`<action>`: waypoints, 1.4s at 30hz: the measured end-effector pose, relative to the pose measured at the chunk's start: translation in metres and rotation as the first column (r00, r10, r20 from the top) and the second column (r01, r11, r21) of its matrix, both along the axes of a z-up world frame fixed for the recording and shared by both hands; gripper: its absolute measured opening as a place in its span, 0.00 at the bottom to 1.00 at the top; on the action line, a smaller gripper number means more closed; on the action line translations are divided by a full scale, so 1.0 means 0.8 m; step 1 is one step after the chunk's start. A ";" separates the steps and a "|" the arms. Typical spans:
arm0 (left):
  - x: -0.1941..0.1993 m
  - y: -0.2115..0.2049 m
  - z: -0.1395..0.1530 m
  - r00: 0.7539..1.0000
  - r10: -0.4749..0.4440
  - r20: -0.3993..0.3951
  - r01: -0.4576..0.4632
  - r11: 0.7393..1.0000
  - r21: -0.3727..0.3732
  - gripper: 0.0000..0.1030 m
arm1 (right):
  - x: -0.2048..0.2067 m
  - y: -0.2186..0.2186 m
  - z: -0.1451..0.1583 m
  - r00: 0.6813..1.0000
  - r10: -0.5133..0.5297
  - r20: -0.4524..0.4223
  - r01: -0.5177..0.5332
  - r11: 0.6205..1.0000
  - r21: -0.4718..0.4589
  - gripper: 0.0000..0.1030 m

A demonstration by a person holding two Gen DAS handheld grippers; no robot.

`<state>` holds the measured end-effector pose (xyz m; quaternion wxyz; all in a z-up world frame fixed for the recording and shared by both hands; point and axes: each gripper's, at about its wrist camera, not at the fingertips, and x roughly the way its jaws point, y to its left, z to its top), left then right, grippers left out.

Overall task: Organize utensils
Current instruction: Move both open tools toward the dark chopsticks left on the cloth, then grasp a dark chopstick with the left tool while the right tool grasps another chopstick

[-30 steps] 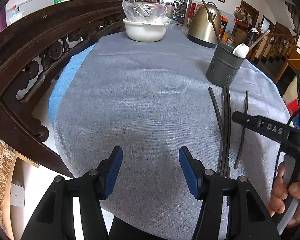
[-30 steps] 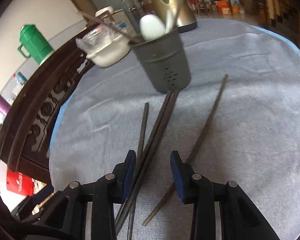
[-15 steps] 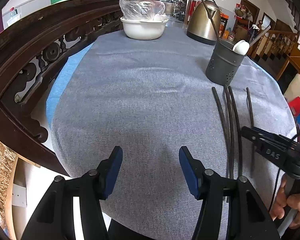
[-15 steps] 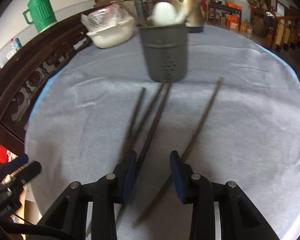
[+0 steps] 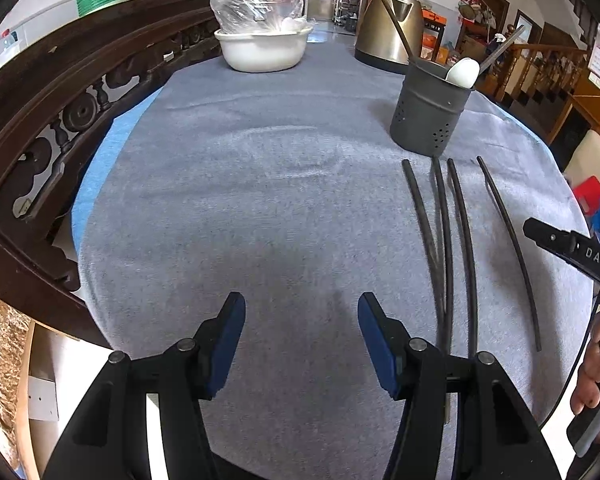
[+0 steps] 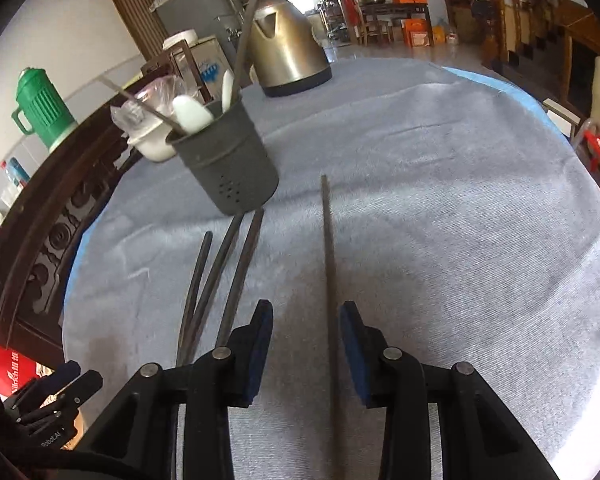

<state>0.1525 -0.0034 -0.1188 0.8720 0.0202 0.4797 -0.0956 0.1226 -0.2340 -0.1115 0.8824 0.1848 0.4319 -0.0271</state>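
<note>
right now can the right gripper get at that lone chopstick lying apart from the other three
Probably yes. The right gripper has its jaws open astride the lone chopstick, which lies flat on the cloth between them. Nothing covers it, and the other three chopsticks lie clear to its left.

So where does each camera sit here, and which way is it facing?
Left wrist: on the left hand-held gripper, looking down the grey-clothed table toward the bowl; fingers show at right.
Right wrist: on the right hand-held gripper, astride one chopstick.
Shared: utensil holder, kettle.
</note>
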 end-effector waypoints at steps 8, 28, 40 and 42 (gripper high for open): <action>0.049 -0.029 0.007 0.999 -0.039 0.018 0.040 0.999 -0.034 0.58 | -0.006 -0.032 -0.007 0.999 -0.045 0.013 0.044 0.997 0.065 0.37; 0.156 -0.112 -0.028 0.983 -0.149 -0.107 0.135 0.983 -0.128 0.53 | 0.041 -0.082 -0.014 0.999 -0.028 -0.015 0.030 0.987 0.161 0.37; 0.177 -0.132 -0.028 0.962 -0.260 -0.088 0.250 0.962 -0.109 0.11 | 0.138 -0.037 -0.018 0.984 0.078 -0.160 -0.075 0.997 0.024 0.37; 0.178 -0.124 -0.027 0.958 -0.270 -0.097 0.258 0.958 -0.124 0.09 | 0.146 -0.033 -0.021 0.980 0.065 -0.186 -0.069 0.997 -0.017 0.37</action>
